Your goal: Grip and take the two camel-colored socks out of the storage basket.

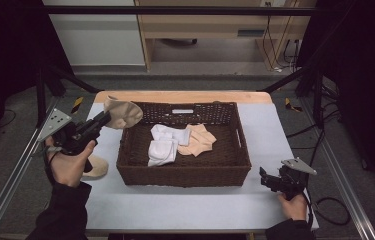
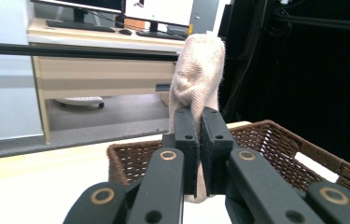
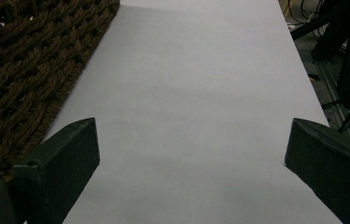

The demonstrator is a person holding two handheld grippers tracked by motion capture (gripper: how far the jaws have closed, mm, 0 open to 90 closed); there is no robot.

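Note:
My left gripper [image 1: 106, 119] is shut on a beige sock [image 1: 123, 114], held in the air over the far left corner of the brown wicker basket [image 1: 185, 175]. In the left gripper view the sock [image 2: 197, 77] stands up from between the closed jaws, with the basket's rim [image 2: 280, 135] just beyond. A white sock [image 1: 164, 145] and a peach sock [image 1: 199, 140] lie inside the basket. Another beige sock [image 1: 96, 168] lies on the table beside my left hand. My right gripper [image 1: 266, 181] rests open at the table's front right, its jaws wide apart over the bare white table [image 3: 196, 107].
The basket wall [image 3: 18, 74] is close on the left of my right gripper. Metal rails [image 1: 10, 180] run along both sides of the table. A wooden desk [image 1: 210, 25] and cables stand beyond the far edge.

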